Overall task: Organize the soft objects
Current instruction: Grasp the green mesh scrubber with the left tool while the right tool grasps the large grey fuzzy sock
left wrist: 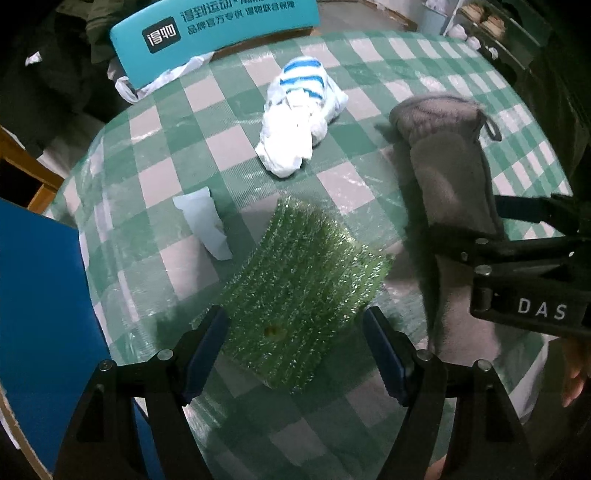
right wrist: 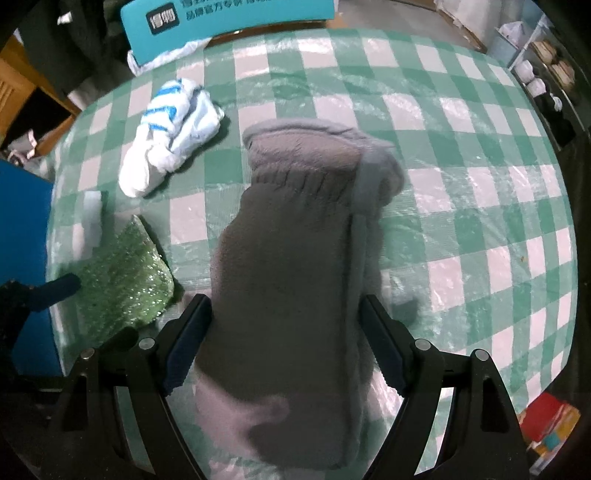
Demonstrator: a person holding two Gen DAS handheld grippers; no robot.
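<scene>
A green glittery scouring pad (left wrist: 301,291) lies tilted between the open fingers of my left gripper (left wrist: 295,339), its edges reaching both pads; it also shows in the right wrist view (right wrist: 125,280). A grey fleece mitten (right wrist: 295,266) lies lengthwise between the fingers of my right gripper (right wrist: 284,343), which stand wide against its sides. The mitten (left wrist: 450,170) and the right gripper (left wrist: 517,266) show at the right of the left wrist view. A white and blue striped plastic bag (left wrist: 299,114) lies crumpled mid-table, also in the right wrist view (right wrist: 173,136). A small white pouch (left wrist: 205,225) lies left of the pad.
The round table has a green and white checked cloth (right wrist: 461,184) under clear plastic. A teal chair back (left wrist: 207,33) with a white bag (left wrist: 155,81) stands at the far edge. A blue panel (left wrist: 37,295) is at the left. Shelves with cups (right wrist: 535,77) are at the far right.
</scene>
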